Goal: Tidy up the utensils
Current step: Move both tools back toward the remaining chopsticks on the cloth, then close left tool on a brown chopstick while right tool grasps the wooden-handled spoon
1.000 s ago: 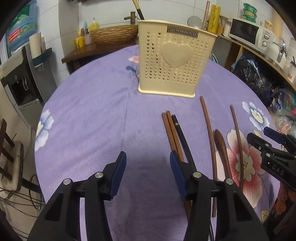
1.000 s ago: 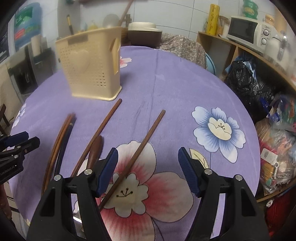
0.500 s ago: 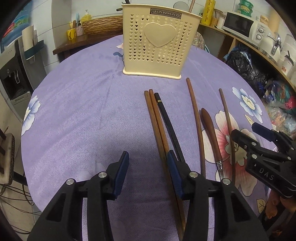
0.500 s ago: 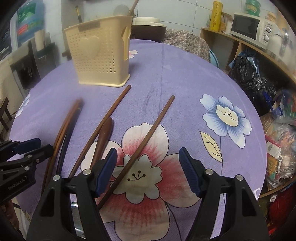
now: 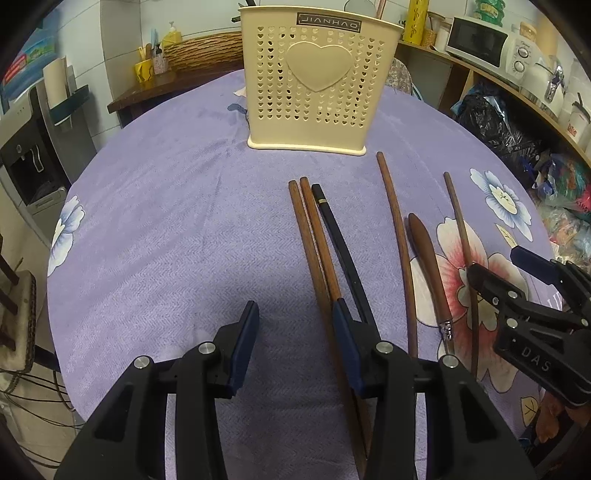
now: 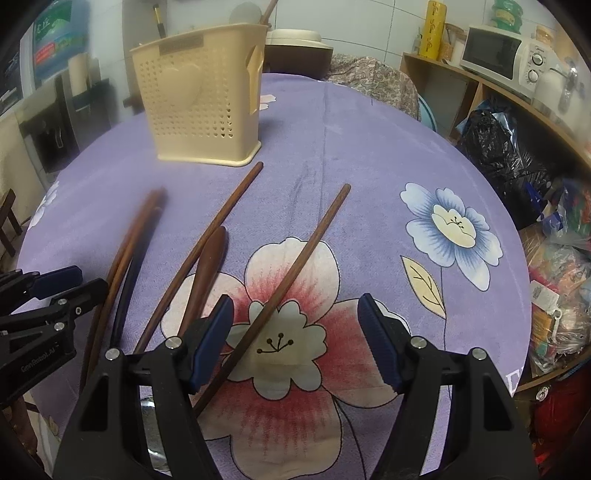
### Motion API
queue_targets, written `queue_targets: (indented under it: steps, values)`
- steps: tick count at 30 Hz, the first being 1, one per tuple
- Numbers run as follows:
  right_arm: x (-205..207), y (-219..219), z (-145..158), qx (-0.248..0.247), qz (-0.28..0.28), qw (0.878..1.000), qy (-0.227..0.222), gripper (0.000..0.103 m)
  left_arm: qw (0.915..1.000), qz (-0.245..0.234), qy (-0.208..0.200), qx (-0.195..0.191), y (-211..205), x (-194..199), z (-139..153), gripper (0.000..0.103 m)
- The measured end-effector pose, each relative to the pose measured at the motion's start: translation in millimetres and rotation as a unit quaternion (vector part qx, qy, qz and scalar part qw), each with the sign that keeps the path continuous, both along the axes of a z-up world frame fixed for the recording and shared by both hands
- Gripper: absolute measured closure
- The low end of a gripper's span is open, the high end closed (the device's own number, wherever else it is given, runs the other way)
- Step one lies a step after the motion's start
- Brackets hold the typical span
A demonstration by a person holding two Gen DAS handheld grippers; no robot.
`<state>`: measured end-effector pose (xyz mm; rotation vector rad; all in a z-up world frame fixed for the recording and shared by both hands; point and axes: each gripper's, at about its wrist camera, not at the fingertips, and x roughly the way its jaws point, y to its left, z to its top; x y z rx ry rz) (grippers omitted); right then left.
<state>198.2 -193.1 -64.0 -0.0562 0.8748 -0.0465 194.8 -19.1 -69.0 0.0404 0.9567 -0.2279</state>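
Both tools gape empty — left tool (image 5: 295, 332) beside chopsticks (image 5: 314, 236), right tool (image 6: 295, 332) over one.

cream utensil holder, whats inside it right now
Above the rim of the cream utensil holder, a brown handle and a dark, gold-banded handle stick out. The perforated walls hide everything lower, so anything else inside cannot be seen.

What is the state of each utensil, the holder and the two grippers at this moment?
Left gripper: open, nothing between its pads.
Right gripper: open, one brown chopstick passing between its pads, not gripped.
Utensil holder: upright on the tablecloth.
Brown chopstick pair: lying flat, side by side.
Black chopstick: flat, beside the pair.
Wooden-handled utensil: lying flat.
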Motion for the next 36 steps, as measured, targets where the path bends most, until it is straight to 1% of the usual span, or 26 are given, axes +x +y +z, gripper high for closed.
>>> queue_targets:
  steps: [6, 8, 12, 18, 21, 23, 24, 25, 26, 27, 28, 29, 30, 33, 36]
  values:
    - [-0.9, -2.8, 6.4, 0.002, -0.001, 1.0, -0.01, 0.033, 0.9999, 0.0, 0.007, -0.008, 10.5, 3.1, 0.4, 0.06]
    - [-0.2, -2.5, 7.1, 0.005, 0.0, 1.0, -0.01, 0.033, 1.0, 0.003, 0.008, -0.004, 12.3, 4.5, 0.7, 0.06]
    - [0.1, 0.8, 7.1, 0.009, 0.005, 1.0, -0.011, 0.033, 0.9999, 0.007, 0.01, -0.009, 13.8, 5.8, 1.3, 0.06]
    - [-0.4, 2.2, 12.4, 0.021, 0.012, 0.999, -0.023, 0.033, 1.0, 0.005, 0.007, 0.003, 5.0, 17.4, 1.2, 0.06]
    - [3.0, 9.6, 15.8, 0.03, 0.033, 0.999, -0.029, 0.033, 0.9999, 0.004, 0.005, 0.015, 2.6, 25.1, 0.9, 0.06]
    - [7.4, 18.5, 14.4, 0.035, 0.054, 0.998, -0.024, 0.034, 0.9999, 0.007, 0.005, 0.014, 4.1, 30.9, 1.0, 0.062]
    - [10.3, 22.7, 12.5, 0.04, 0.062, 0.997, -0.018, 0.036, 0.9999, 0.007, 0.005, 0.014, 4.9, 33.2, 0.9, 0.064]
    - [13.7, 26.8, 10.2, 0.041, 0.067, 0.997, -0.011, 0.043, 0.9998, 0.009, 0.005, 0.017, 5.7, 35.8, 1.0, 0.067]
    - [17.1, 29.8, 7.7, 0.04, 0.07, 0.997, -0.004, 0.049, 0.9998, 0.009, 0.006, 0.017, 6.5, 38.1, 1.0, 0.068]
    - [19.3, 32.5, 5.8, 0.039, 0.071, 0.997, 0.002, 0.051, 0.9998, 0.009, 0.006, 0.017, 7.4, 40.2, 1.1, 0.069]
    - [22.6, 35.1, 3.4, 0.038, 0.072, 0.997, 0.009, 0.058, 0.9998, 0.01, 0.007, 0.014, 8.9, 41.6, 1.2, 0.07]
    - [24.8, 36.8, 2.5, 0.038, 0.072, 0.997, 0.013, 0.061, 0.9998, 0.012, 0.008, 0.012, 9.7, 42.8, 1.5, 0.072]
    - [26.8, 37.1, 0.7, 0.038, 0.069, 0.997, 0.017, 0.061, 0.9998, 0.014, 0.009, 0.009, 10.8, 43.8, 1.7, 0.072]
    - [31.2, 37.2, -5.3, 0.04, 0.056, 0.997, 0.028, 0.067, 0.9998, 0.016, 0.01, 0.006, 11.6, 45.9, 1.8, 0.072]
    - [35.7, 36.6, -10.4, 0.054, 0.052, 0.996, 0.038, 0.072, 0.9998, 0.019, 0.01, 0.005, 10.8, 48.2, 2.0, 0.072]
